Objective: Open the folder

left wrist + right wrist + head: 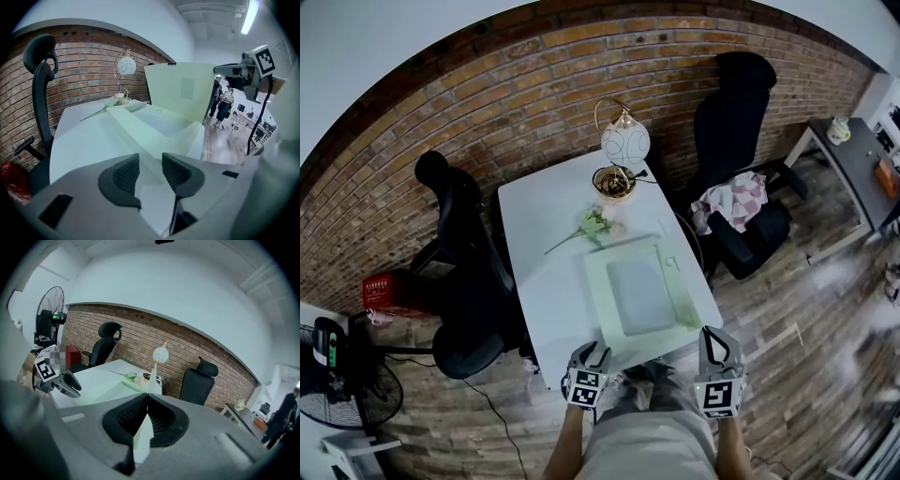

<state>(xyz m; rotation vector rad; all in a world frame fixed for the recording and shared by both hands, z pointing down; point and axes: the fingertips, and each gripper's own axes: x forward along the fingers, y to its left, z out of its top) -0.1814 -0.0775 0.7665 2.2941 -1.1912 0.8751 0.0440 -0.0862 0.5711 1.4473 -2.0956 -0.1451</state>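
A pale green folder (642, 291) lies on the white table (539, 281), near its front edge. Its cover (185, 89) stands lifted on the right side. My right gripper (717, 345) is shut on that cover, and the thin sheet (140, 437) shows pinched between its pads in the right gripper view. The left gripper view shows the right gripper (234, 70) at the cover's upper edge. My left gripper (591, 356) hovers at the folder's near left corner. It is open (150, 171), and the folder's lower part (159, 124) runs out in front of the gap between its pads.
At the table's far end stand a globe lamp (624, 142) and a flower sprig (592, 228). Black office chairs flank the table on the left (464, 262) and the right (736, 103). A fan (347, 394) and a red box (389, 291) are at the left, and a grey side table (853, 159) at the right.
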